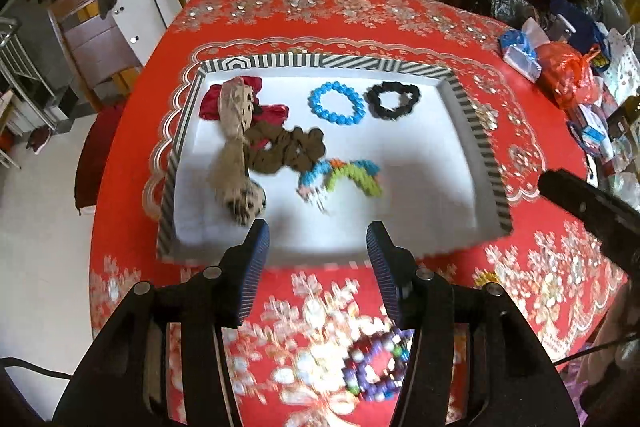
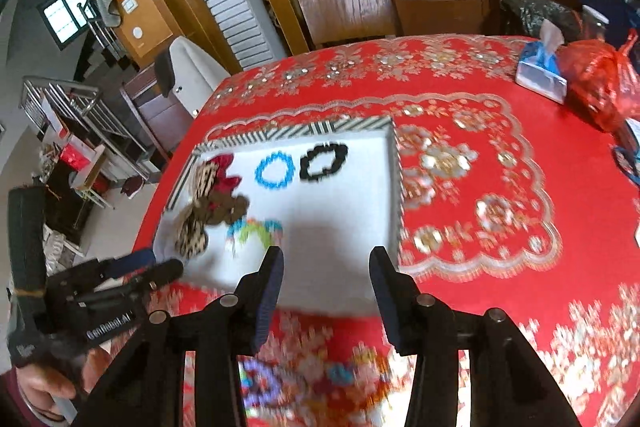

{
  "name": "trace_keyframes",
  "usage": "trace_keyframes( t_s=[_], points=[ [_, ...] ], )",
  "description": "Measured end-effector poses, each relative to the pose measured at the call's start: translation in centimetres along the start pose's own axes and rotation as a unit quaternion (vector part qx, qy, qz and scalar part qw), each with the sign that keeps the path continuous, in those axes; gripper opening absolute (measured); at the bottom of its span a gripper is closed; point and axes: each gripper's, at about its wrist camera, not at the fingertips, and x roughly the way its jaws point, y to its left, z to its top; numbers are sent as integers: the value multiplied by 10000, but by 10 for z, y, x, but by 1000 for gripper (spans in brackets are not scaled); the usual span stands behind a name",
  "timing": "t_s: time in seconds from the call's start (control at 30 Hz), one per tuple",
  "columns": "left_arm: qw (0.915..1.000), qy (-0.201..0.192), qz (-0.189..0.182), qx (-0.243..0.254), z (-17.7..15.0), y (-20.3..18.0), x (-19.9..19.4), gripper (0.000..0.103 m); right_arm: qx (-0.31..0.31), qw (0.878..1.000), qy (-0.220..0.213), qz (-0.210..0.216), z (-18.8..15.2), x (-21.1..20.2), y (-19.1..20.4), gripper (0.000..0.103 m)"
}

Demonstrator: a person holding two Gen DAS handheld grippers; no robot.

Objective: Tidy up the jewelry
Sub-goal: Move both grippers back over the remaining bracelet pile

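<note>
We see a glossy red tablecloth, a matt white tray holding soft cloth scrunchies and seemingly plastic blue beads, beside ribbed gripper pads.

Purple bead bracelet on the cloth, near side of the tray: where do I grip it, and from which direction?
The purple bead bracelet lies flat on the tablecloth, outside the tray, just under the open left gripper. Probably best to come straight down and pinch one arc of the ring, one finger inside the loop and one outside. Lying flat, it offers no edge from the side.
</note>
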Motion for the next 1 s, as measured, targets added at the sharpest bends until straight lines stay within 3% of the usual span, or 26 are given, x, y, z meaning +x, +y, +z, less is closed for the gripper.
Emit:
trace_keyframes(
  t_s=[0.3,0.6,1.0],
  points=[
    [9997,-95,129,-172,-51,-9,-35,50,-204,9995,188,-150,-59,-34,-11,43],
    [9986,181,-60,-485,-97,1,-43,51,-115,9974,646,-300,-117,-22,-37,43],
    [9956,629,-242,-652,-133,19,-25,58,-96,9959,891,-151,-134,-5,-36,43]
  ],
)
